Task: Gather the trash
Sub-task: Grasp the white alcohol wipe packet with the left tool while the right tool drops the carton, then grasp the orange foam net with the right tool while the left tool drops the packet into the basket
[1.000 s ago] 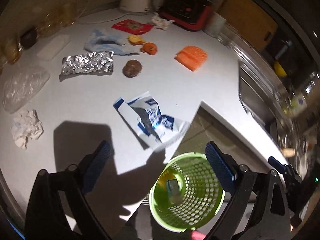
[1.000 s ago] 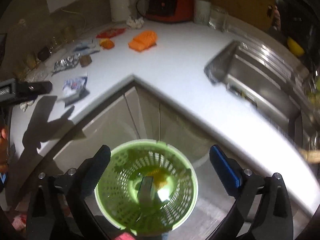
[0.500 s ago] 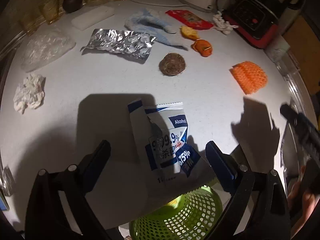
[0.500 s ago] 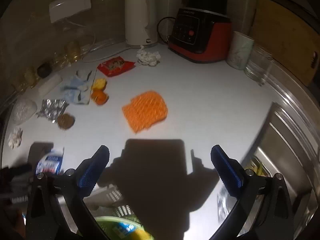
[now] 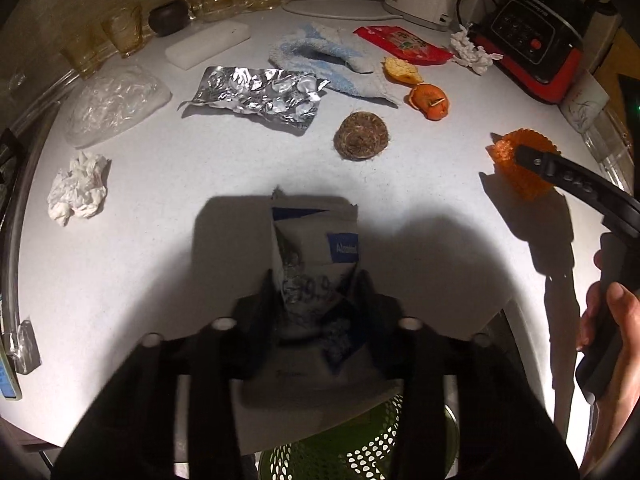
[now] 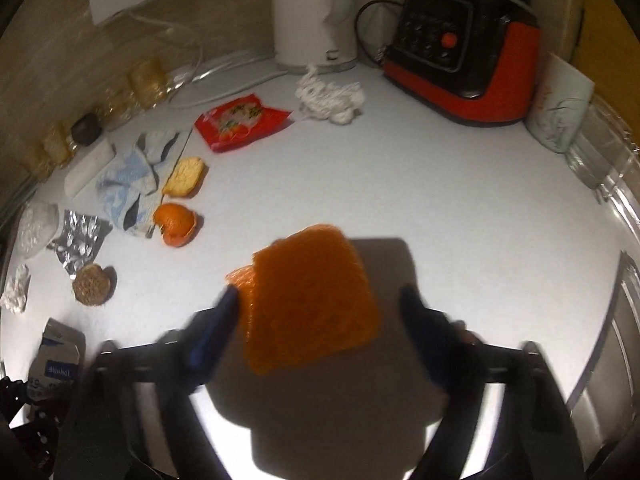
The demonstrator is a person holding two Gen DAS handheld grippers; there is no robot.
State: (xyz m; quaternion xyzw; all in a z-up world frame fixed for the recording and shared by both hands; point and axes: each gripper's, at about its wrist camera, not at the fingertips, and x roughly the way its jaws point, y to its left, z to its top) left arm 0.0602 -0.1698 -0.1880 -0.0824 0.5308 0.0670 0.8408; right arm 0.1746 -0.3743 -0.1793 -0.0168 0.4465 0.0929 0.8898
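A white and blue alcohol-wipe packet (image 5: 316,240) lies near the counter's front edge. My left gripper (image 5: 316,300) points steeply down with its jaws closing. Both pads pinch the packet's near end, which buckles upward. The same packet (image 6: 60,356) shows at the lower left of the right wrist view. My right gripper (image 6: 320,304) straddles an orange foam net (image 6: 308,296) with its jaws closing. The left fingertip (image 6: 228,300) touches the net and the right one stands just off it. A green basket (image 5: 360,448) sits below the counter edge.
Crumpled foil (image 5: 256,96), a brown ball (image 5: 362,136), orange peels (image 5: 428,100), a blue cloth (image 5: 328,64), a red wrapper (image 5: 400,44), tissues (image 5: 78,188) and plastic wrap (image 5: 112,104) litter the counter. Behind them stand a kettle (image 6: 312,12) and a red appliance (image 6: 460,48), with a steel sink (image 6: 616,300) at the right.
My left jaws went from wide apart to pinching the packet, which folded up. My right gripper swung from above the basket to the orange net, and its jaws narrowed around it.
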